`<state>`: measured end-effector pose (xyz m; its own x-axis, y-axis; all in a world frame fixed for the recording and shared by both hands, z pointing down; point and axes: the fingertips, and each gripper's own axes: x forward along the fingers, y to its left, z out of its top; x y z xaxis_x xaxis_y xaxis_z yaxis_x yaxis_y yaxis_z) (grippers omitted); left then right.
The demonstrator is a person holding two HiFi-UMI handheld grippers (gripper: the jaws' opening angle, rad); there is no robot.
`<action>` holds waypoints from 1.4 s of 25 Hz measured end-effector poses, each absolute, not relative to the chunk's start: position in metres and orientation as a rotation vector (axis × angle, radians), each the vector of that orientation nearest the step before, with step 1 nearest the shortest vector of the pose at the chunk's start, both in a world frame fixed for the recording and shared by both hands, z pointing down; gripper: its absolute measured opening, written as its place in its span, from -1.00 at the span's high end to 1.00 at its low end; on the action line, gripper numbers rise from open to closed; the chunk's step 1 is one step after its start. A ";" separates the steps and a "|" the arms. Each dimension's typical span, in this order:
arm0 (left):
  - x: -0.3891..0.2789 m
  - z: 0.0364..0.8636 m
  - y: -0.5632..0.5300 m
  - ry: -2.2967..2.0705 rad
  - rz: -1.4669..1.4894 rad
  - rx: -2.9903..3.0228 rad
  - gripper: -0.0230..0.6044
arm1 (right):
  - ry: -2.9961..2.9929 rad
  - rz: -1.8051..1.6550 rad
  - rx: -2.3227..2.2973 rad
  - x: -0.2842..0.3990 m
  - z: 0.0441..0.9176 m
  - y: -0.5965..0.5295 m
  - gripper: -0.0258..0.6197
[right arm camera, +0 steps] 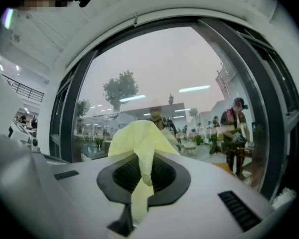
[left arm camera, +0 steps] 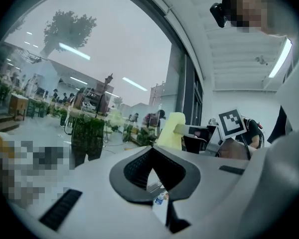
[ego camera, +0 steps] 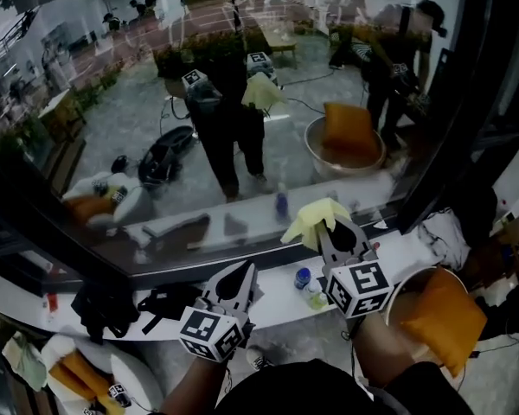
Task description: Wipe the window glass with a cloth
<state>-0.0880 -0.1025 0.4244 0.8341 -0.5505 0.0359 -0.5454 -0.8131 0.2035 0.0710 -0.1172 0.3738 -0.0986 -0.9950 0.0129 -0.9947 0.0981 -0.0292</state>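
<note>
The wiping looked to be at its start. The right tongs (ego camera: 333, 227) were clamped on a pale yellow cloth (ego camera: 311, 219), which was raised toward the lower part of the window glass (ego camera: 156, 145). No view settled whether the cloth was touching the pane. The left tongs (ego camera: 240, 273) hung lower and to the left, over the white sill (ego camera: 268, 305). Their tips were drawn together with nothing between them.

The next move probably called for pressing the loose upper folds flat against the pane and sweeping them across. The grip sat low on the fabric, so only the free part would meet the glass.

The cloth looked soft and finely textured. It was bunched into a peak above the jaws, and a narrow tail trailed down between the ribbed dark pads. The glass was smooth and strongly reflective, mirroring the person and the room behind. A small capped bottle (ego camera: 304, 277) stood on the sill. At the right, a round basin (ego camera: 396, 290) held a crumpled orange cloth (ego camera: 441, 318).
</note>
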 end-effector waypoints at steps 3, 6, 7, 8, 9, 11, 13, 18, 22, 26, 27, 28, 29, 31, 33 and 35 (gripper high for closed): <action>-0.059 0.429 -0.076 -0.811 -0.005 2.827 0.93 | 2.286 -0.109 -2.141 0.101 0.392 -0.077 0.80; -0.029 0.432 -0.049 -0.777 0.016 2.838 0.93 | 2.266 -0.144 -2.166 0.126 0.404 -0.040 0.81; -0.021 0.434 -0.040 -0.769 0.021 2.839 0.93 | 2.263 -0.152 -2.171 0.134 0.407 -0.029 0.81; -0.013 0.435 -0.031 -0.762 0.028 2.839 0.93 | 2.262 -0.159 -2.174 0.139 0.410 -0.018 0.81; -0.008 0.437 -0.023 -0.756 0.034 2.839 0.93 | 2.262 -0.167 -2.174 0.143 0.413 -0.008 0.81; 0.000 0.439 -0.007 -0.747 0.038 2.838 0.93 | 2.268 -0.174 -2.172 0.147 0.417 0.008 0.81; 0.006 0.440 0.008 -0.741 0.035 2.834 0.93 | 2.281 -0.172 -2.169 0.148 0.421 0.022 0.81; 0.021 0.454 0.044 -0.730 0.054 2.828 0.93 | 2.319 -0.183 -2.145 0.153 0.429 0.050 0.81; 0.031 0.472 0.066 -0.729 0.087 2.812 0.93 | 2.358 -0.202 -2.123 0.157 0.440 0.067 0.81; 0.035 0.477 0.078 -0.745 0.083 2.795 0.93 | 2.383 -0.208 -2.102 0.156 0.445 0.079 0.81; 0.034 0.477 0.080 -0.749 0.082 2.794 0.93 | 2.388 -0.207 -2.099 0.155 0.445 0.081 0.81; 0.034 0.477 0.083 -0.751 0.082 2.795 0.93 | 2.392 -0.206 -2.095 0.153 0.445 0.083 0.81; 0.033 0.477 0.085 -0.752 0.084 2.799 0.93 | 2.396 -0.206 -2.090 0.152 0.445 0.085 0.81; 0.031 0.477 0.087 -0.756 0.083 2.800 0.93 | 2.405 -0.205 -2.078 0.148 0.444 0.088 0.81; 0.030 0.475 0.088 -0.757 0.080 2.804 0.93 | 2.414 -0.201 -2.068 0.144 0.443 0.090 0.81; 0.029 0.473 0.088 -0.755 0.082 2.816 0.93 | 2.420 -0.199 -2.061 0.141 0.443 0.090 0.81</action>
